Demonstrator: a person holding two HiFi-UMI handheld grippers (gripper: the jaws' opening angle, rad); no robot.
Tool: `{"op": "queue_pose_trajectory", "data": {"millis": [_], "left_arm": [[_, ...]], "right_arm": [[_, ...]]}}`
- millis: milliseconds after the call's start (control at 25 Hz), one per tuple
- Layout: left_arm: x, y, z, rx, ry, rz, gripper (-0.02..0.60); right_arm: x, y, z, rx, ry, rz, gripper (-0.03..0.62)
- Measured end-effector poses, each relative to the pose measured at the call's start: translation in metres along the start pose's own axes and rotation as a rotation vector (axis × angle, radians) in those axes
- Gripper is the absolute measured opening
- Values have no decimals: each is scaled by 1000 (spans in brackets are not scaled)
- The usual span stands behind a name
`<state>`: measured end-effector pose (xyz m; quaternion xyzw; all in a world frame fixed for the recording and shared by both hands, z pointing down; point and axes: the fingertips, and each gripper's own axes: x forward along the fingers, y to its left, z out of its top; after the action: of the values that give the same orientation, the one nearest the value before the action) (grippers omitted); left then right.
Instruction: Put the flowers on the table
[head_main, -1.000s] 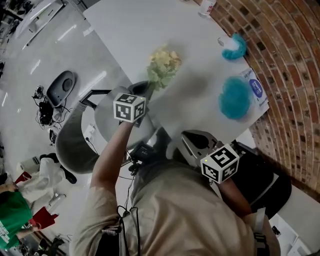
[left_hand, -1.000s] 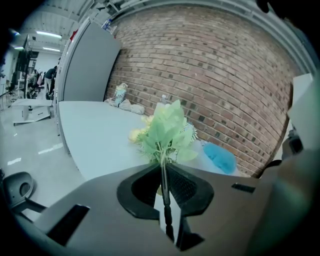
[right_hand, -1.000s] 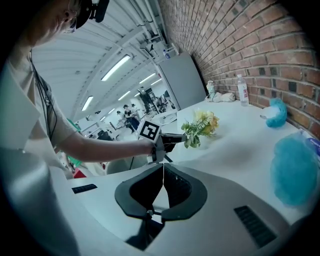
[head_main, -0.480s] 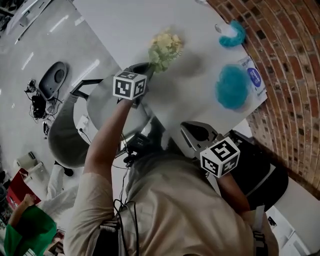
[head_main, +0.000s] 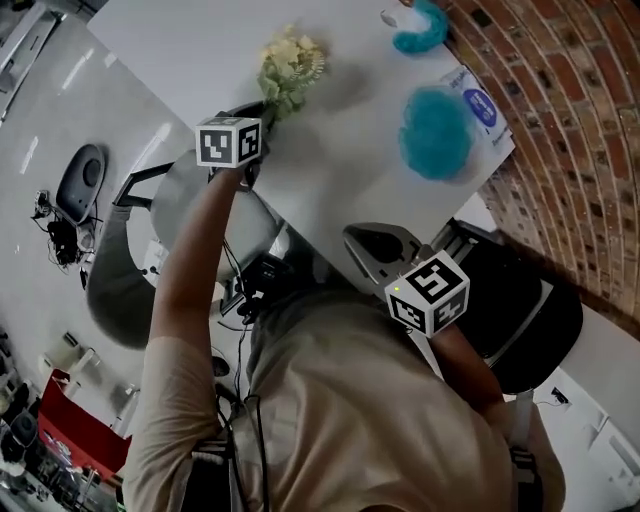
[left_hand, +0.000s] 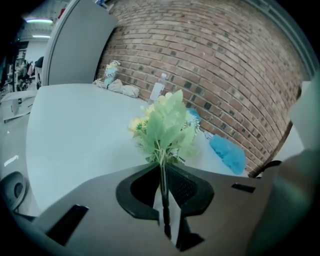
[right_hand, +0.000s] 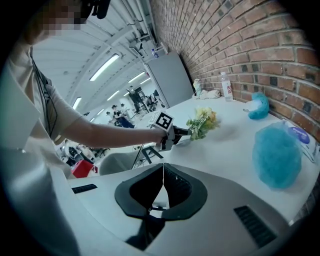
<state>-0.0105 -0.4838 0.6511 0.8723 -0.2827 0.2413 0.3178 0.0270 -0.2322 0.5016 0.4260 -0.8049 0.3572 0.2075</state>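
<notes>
Clenched on the stem of the yellow-green flower bunch (head_main: 288, 65), the left hand-held gripper (head_main: 262, 118) had carried it toward the frame's upper left over the white bench (head_main: 190, 40), nearing set-down; the right hand-held gripper (right_hand: 162, 187) hung closed, empty.

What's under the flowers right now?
The white table lies under the flowers, whose stems run back into the left claw, shut on them. Whether the blooms touch the tabletop cannot be seen; they cover that spot.

Left arm (head_main: 190, 270) stretched forward, left tool (head_main: 262, 112) jaws pinched on flowers (head_main: 288, 62), right tool (right_hand: 163, 175) low, jaws together
</notes>
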Motion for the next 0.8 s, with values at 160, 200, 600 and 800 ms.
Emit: {"op": "queue_pose_trajectory", "data": {"millis": [160,200,600,800], "left_arm": [[14,-1,3,22,37,-2,37],[18,0,7,24,40,-2,37],[46,-1,36,12,61,-6,37],[60,-2,51,4,69,-25,37]], "right_arm": [[-7,-4,-3,19,-4,-30,23],[-9,-6,-3,24,-8,-37,23],[-24,-20,-7,76,-44,-115,23],[-28,-27,-10,119,-80,-173,23]]}}
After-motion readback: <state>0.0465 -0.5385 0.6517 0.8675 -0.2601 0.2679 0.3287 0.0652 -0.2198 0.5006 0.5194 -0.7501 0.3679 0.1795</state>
